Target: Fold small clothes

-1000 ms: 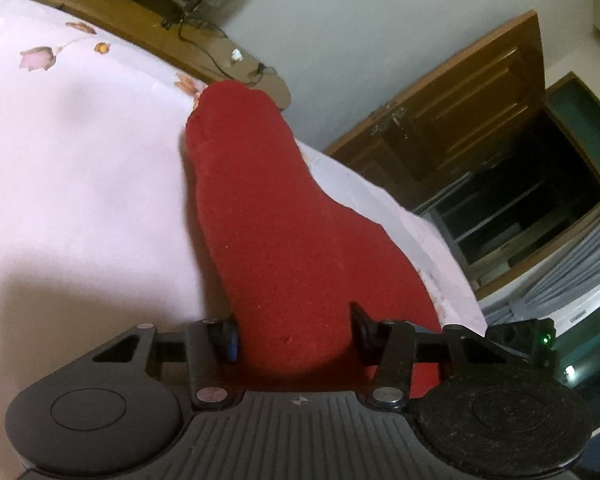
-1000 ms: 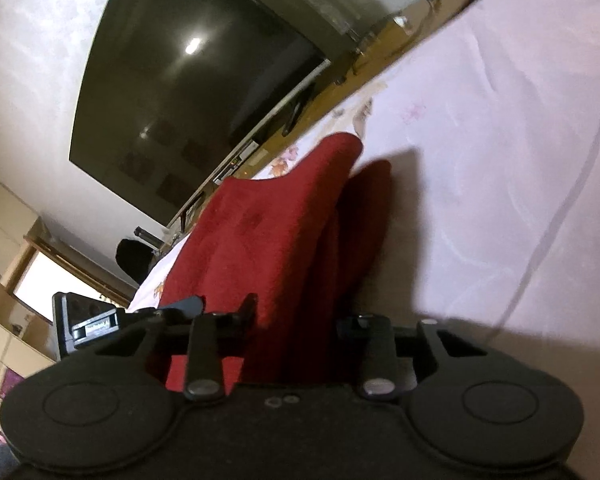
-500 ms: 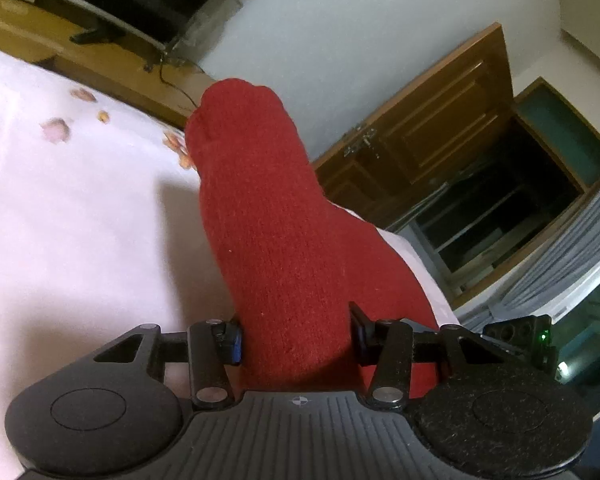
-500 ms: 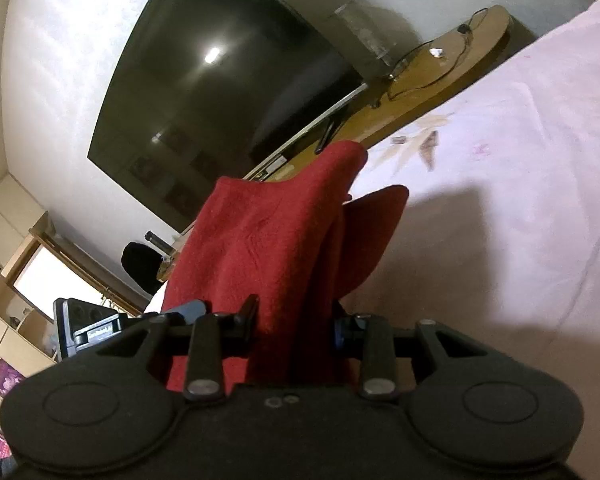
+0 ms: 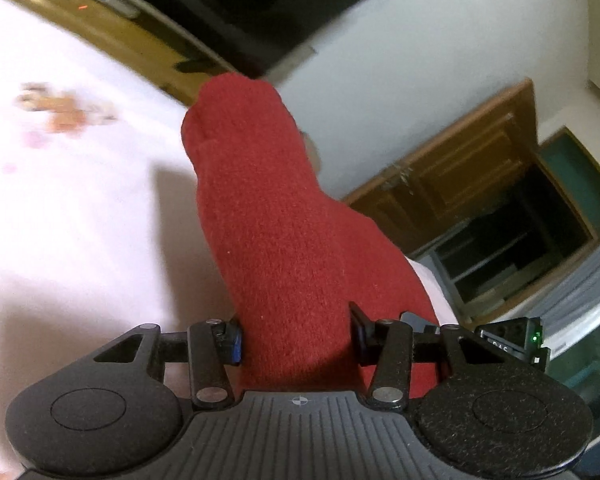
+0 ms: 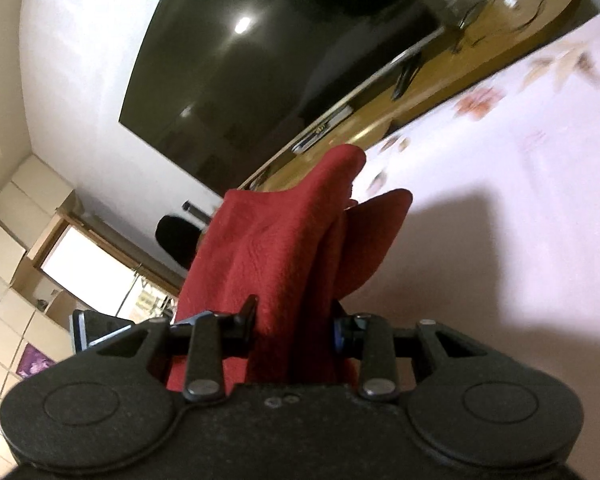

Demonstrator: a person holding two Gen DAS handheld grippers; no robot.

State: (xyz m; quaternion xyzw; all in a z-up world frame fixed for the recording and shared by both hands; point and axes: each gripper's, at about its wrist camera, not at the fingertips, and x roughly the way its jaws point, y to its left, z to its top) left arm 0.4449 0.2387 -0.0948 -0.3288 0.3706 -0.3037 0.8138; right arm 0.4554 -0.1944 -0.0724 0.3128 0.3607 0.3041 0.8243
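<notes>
A small red knitted garment (image 5: pixel 276 224) hangs lifted above the pink floral bed sheet (image 5: pixel 60 216). My left gripper (image 5: pixel 295 334) is shut on one part of it, and the cloth rises in a thick roll in front of the camera. My right gripper (image 6: pixel 294 322) is shut on another part of the red garment (image 6: pixel 284 240), which drapes in folds between the fingers. The fingertips are hidden by the cloth in both views. The other gripper's black body (image 5: pixel 512 336) shows at the right edge of the left wrist view.
A wooden TV bench (image 6: pixel 440 80) with cables and remotes runs along the bed's far edge, under a large dark TV (image 6: pixel 284 52). A wooden door (image 5: pixel 464 168) and dark shelves (image 5: pixel 512 248) stand at the right. The bed sheet (image 6: pixel 520 200) spreads to the right.
Both grippers have risen and tilted up with the garment. The garment has come off the sheet, and more of the wall and TV shows in both views.
</notes>
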